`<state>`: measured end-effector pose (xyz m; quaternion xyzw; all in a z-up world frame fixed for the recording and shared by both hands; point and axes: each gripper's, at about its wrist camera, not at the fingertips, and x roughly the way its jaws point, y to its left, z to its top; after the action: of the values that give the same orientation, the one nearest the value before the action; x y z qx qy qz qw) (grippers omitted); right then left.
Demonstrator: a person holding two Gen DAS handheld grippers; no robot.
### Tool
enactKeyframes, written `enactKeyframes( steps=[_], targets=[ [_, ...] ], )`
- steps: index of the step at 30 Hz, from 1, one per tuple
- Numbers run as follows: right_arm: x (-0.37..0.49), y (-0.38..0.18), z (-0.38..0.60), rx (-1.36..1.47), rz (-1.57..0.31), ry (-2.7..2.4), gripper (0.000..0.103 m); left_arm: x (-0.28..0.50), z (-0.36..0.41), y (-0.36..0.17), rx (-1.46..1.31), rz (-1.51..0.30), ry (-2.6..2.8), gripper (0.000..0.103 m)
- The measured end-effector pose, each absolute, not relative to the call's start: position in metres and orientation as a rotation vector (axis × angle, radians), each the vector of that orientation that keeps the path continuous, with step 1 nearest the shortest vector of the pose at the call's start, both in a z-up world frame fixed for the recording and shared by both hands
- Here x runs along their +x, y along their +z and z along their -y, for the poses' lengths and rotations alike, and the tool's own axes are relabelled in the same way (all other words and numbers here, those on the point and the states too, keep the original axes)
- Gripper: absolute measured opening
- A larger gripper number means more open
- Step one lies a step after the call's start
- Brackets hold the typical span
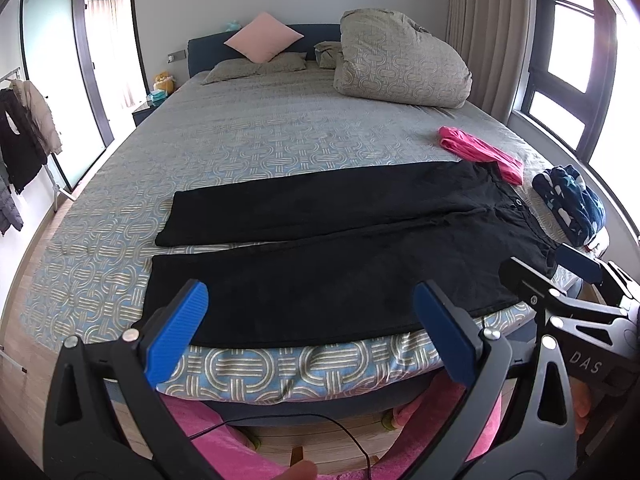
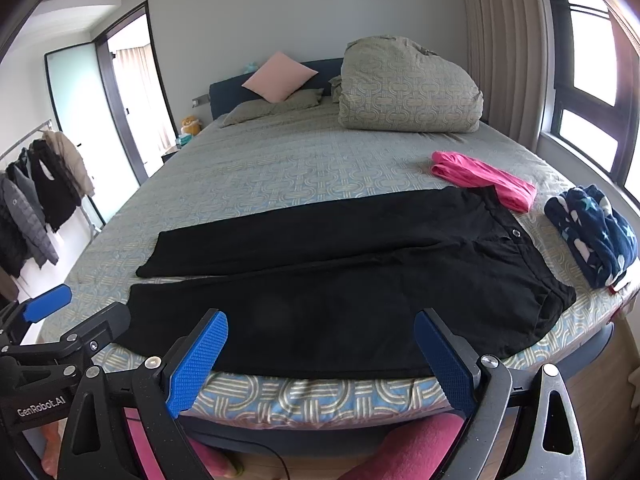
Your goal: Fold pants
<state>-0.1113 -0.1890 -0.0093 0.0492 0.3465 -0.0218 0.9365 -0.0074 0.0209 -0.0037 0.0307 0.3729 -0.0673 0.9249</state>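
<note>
Black pants (image 2: 344, 280) lie flat across the near edge of the bed (image 2: 280, 160), legs pointing left, slightly apart, waistband at the right. The left hand-held gripper (image 1: 310, 330) hovers over the near leg, jaws spread wide, holding nothing. The right hand-held gripper (image 2: 320, 364) sits just beside it, likewise wide open and empty. A pink garment (image 2: 484, 178) touches the waistband's far corner; a navy starred bundle (image 2: 592, 236) rests near the right.

pink garment (image 2: 484, 180), navy fleece (image 2: 592, 236) — patterned bed (image 2: 280, 168)
</note>
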Motion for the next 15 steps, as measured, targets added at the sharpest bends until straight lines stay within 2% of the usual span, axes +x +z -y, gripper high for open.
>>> enactKeyframes(
  steps=[15],
  targets=[
    [-0.1145,-0.0093,0.1848,0.066,-0.676,-0.037,0.096,-0.0048,-0.0222,-0.0055,0.069,-0.768,-0.117,0.103]
  ],
)
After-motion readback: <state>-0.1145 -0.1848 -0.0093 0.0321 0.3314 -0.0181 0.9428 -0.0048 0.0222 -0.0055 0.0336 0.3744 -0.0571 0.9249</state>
